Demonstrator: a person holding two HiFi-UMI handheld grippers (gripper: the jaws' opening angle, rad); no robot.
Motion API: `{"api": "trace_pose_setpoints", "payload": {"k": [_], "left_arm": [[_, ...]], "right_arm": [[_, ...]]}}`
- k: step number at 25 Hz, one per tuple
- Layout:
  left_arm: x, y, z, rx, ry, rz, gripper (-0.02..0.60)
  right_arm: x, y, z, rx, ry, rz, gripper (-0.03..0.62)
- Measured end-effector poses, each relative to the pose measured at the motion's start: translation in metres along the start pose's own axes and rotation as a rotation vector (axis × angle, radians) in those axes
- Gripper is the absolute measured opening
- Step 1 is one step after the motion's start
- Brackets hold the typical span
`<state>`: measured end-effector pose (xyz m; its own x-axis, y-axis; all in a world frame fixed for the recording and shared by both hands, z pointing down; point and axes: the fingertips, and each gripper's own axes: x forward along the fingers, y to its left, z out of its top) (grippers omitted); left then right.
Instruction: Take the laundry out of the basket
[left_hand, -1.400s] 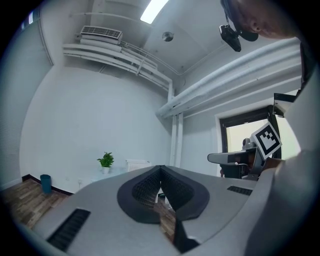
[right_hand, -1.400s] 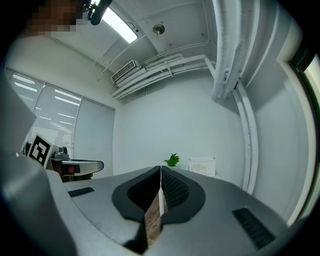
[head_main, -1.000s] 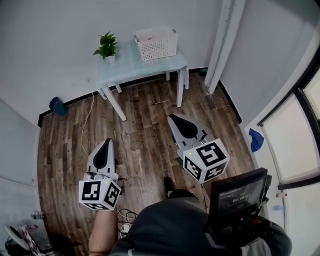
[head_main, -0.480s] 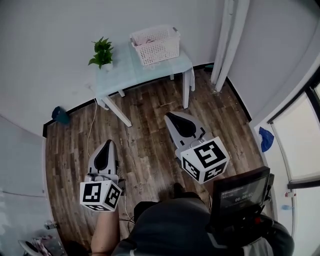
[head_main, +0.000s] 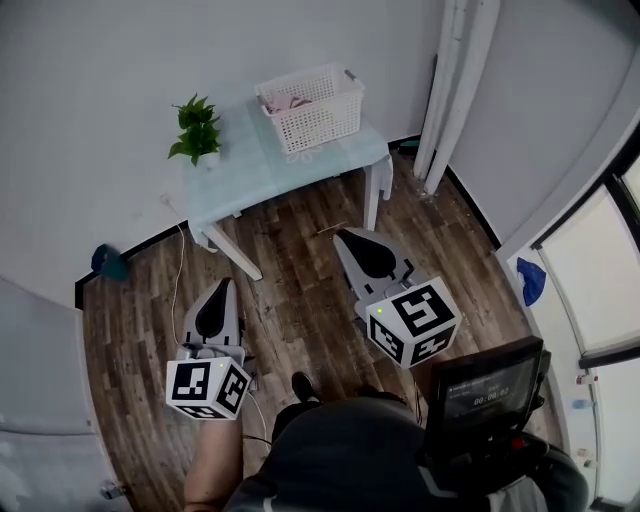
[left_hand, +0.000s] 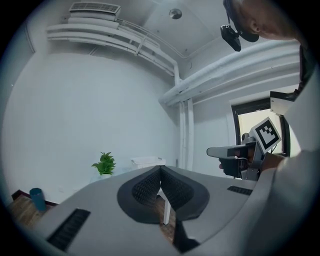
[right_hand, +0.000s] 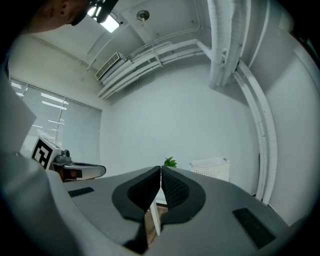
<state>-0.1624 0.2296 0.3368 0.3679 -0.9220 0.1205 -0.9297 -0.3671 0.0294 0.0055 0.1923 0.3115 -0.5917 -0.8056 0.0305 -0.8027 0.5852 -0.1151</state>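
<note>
Left gripper (head_main: 224, 286): jaws pressed together, nothing between them. Right gripper (head_main: 342, 237): likewise closed tip to tip, empty. Both are held over the dark wood-plank floor (head_main: 290, 255), pointing toward the pale blue-green table with white legs (head_main: 250, 165) and well apart from it. The white plastic lattice laundry basket (head_main: 322, 115) stands on the table's right end, close to the wall. Pink laundry (head_main: 286, 102) lies inside the basket. A small green potted plant (head_main: 196, 135) stands at the table's left end, apart from the basket.

No legible writing anywhere; only unreadable digits on the small dark screen (head_main: 483, 392) at lower right
</note>
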Motion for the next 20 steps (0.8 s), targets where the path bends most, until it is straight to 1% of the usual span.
{"api": "trace_pose_setpoints", "payload": {"k": [7, 10, 13, 16, 20], "left_arm": [[0.036, 0.072, 0.022, -0.003, -0.045, -0.092, 0.009], [0.051, 0.101, 0.024, -0.018, -0.052, -0.128, 0.009], [0.067, 0.125, 0.021, -0.033, -0.047, -0.166, 0.008], [0.086, 0.139, 0.019, -0.042, -0.037, -0.196, 0.008], [0.121, 0.143, 0.016, -0.058, -0.038, -0.218, 0.008]], "right_arm": [[0.070, 0.012, 0.013, -0.031, -0.005, -0.096, 0.017], [0.099, 0.017, 0.013, -0.053, 0.000, -0.129, 0.018], [0.123, 0.018, 0.014, -0.048, -0.001, -0.163, 0.018], [0.138, 0.008, 0.016, -0.052, 0.002, -0.203, 0.018], [0.150, -0.023, 0.016, -0.056, 0.013, -0.243, 0.018]]}}
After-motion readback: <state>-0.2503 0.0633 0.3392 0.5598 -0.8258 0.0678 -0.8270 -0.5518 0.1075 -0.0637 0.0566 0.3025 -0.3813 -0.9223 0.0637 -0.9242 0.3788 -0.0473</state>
